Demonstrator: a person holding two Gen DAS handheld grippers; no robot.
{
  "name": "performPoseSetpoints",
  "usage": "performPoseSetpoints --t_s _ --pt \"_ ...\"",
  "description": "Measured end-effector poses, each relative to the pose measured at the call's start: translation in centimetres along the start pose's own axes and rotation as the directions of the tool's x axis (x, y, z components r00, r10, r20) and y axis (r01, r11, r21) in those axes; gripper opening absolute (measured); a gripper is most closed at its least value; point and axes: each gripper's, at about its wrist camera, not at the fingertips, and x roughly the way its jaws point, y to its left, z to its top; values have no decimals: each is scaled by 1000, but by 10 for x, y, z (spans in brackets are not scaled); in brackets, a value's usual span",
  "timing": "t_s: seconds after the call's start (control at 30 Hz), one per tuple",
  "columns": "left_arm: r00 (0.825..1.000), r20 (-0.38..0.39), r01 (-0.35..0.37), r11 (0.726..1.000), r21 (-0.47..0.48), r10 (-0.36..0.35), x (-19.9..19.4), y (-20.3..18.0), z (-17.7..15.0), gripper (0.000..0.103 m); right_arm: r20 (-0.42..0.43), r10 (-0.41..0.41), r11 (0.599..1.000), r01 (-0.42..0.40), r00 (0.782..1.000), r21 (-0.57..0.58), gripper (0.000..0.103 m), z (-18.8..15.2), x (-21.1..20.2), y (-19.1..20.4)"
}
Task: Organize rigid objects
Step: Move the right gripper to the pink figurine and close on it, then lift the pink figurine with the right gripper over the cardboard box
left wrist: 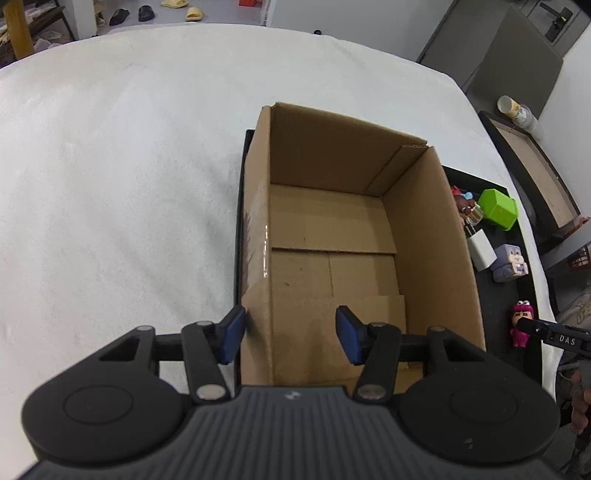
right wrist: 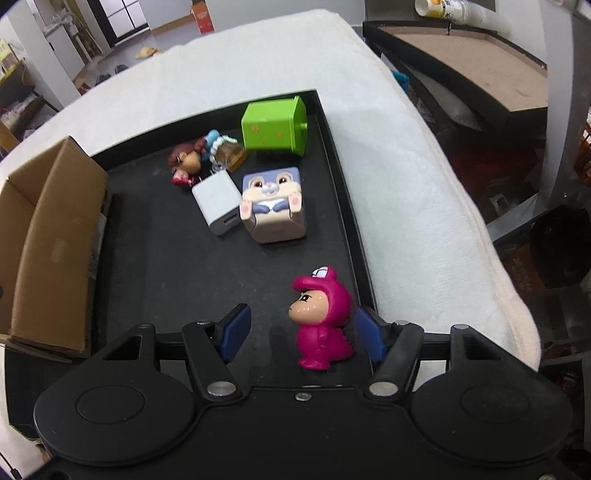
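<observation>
An open cardboard box (left wrist: 332,236) stands on the black tray (right wrist: 155,251); nothing shows inside it. My left gripper (left wrist: 290,338) is open, its jaws astride the box's near left wall. My right gripper (right wrist: 301,334) is open around a pink dinosaur-suit figurine (right wrist: 321,321) that stands on the tray, close to the right finger (right wrist: 369,338). Further back on the tray lie a rabbit cube toy (right wrist: 273,203), a white charger (right wrist: 218,203), a green cube container (right wrist: 275,125) on its side, a red-haired doll (right wrist: 186,162) and a small bottle (right wrist: 227,151).
The tray sits on a white cloth-covered table (left wrist: 110,166). The box's outer wall (right wrist: 55,243) is left of my right gripper. A dark shelf with a cup (right wrist: 443,9) stands beyond the table's right edge. The pink figurine (left wrist: 521,326) also shows in the left wrist view.
</observation>
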Motion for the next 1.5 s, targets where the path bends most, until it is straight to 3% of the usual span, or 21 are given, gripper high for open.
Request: performPoseSetpoints --t_s 0.17,0.23,0.27,0.3,0.6,0.7,0.8,1.03,1.1,1.23,1.5 --pt "1000 23 -6 1000 -30 7 1 3 1 41 -30 -20 1000 19 999 -18 55 0 14 4" --pt "1000 28 -10 999 -46 11 2 6 2 40 -46 -31 999 31 998 -16 45 -1 20 5" --pt "999 31 -9 998 -57 11 3 7 2 40 -53 -38 999 38 998 -14 34 -2 21 4" --pt "999 33 -5 998 -64 7 5 7 2 40 -57 -46 999 45 997 -14 31 -3 23 4" --pt "1000 31 9 990 -138 -5 14 20 -3 34 -6 -16 1000 16 1000 -21 31 3 -3 5" --pt "998 50 37 988 -147 -30 12 25 -3 34 12 4 1000 -3 1000 -30 31 10 -14 13" --pt "996 88 24 985 -173 -9 7 31 -6 35 32 24 999 -22 999 -39 31 17 -30 20" --pt "991 115 89 964 -252 -62 4 39 -7 34 94 74 995 -68 993 -68 31 35 -63 34" --pt "989 126 104 963 -250 -74 2 34 -5 35 119 80 994 -70 990 -89 31 39 -68 42" --pt "993 108 64 976 -210 -42 2 22 -1 34 142 148 988 -140 979 -61 31 48 -78 49" --pt "995 100 46 983 -179 -29 6 24 1 31 167 201 974 -179 965 -139 31 60 -87 85"
